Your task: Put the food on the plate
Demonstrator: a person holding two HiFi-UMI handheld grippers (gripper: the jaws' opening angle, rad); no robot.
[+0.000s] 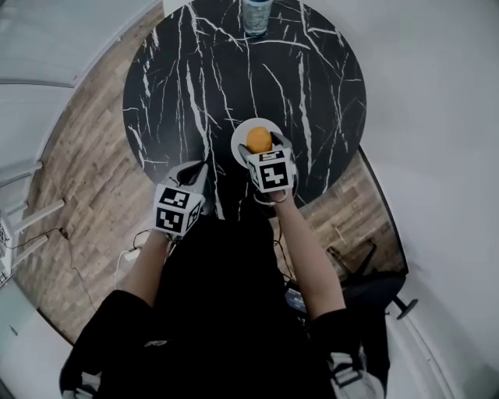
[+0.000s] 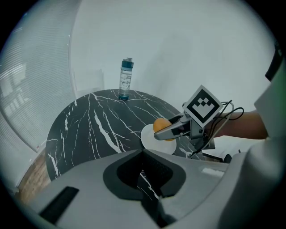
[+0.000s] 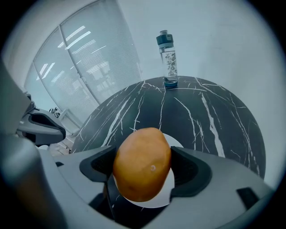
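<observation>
An orange-brown, egg-shaped piece of food is clamped between the jaws of my right gripper. It hangs just above a small white plate on the near side of the round black marble table. The left gripper view shows the same food over the plate, with the right gripper coming in from the right. My left gripper hovers at the table's near edge, left of the plate. Its jaws are together with nothing between them.
A clear water bottle with a teal cap stands at the table's far edge. Wooden floor surrounds the table, with cables on it near my left. White walls and a window lie beyond.
</observation>
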